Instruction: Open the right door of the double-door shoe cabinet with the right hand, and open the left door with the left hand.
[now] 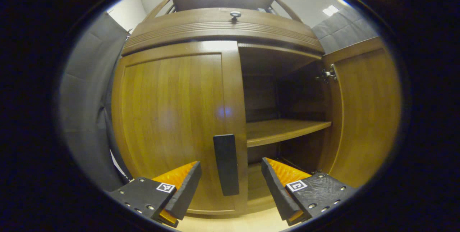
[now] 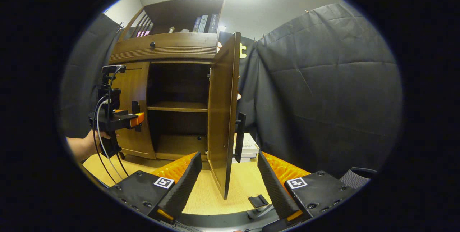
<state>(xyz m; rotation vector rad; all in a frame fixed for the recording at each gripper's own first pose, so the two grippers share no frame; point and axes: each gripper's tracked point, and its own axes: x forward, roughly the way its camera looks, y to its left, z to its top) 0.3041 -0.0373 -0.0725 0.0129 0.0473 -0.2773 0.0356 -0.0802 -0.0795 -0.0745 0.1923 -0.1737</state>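
The right door (image 2: 223,117) is swung open; the left door (image 1: 172,124) is shut. Both the left gripper (image 1: 230,185) and right gripper (image 2: 228,185) are spread, empty. The handle (image 1: 226,163) could be missed if closing is mistimed.

Books (image 2: 205,23) stood upright on the open upper shelf (image 2: 179,16) above the cabinet doors. A drawer front with a small round knob (image 1: 235,14) ran beneath that shelf. A stack of flat white books or boxes (image 2: 246,147) lay on the light wooden floor (image 2: 244,185), near the dark cloth wall (image 2: 323,91). A small black bracket (image 2: 258,200) rested on the floor close to the camera. A grey ribbed object (image 2: 355,177) showed at the lower right edge.
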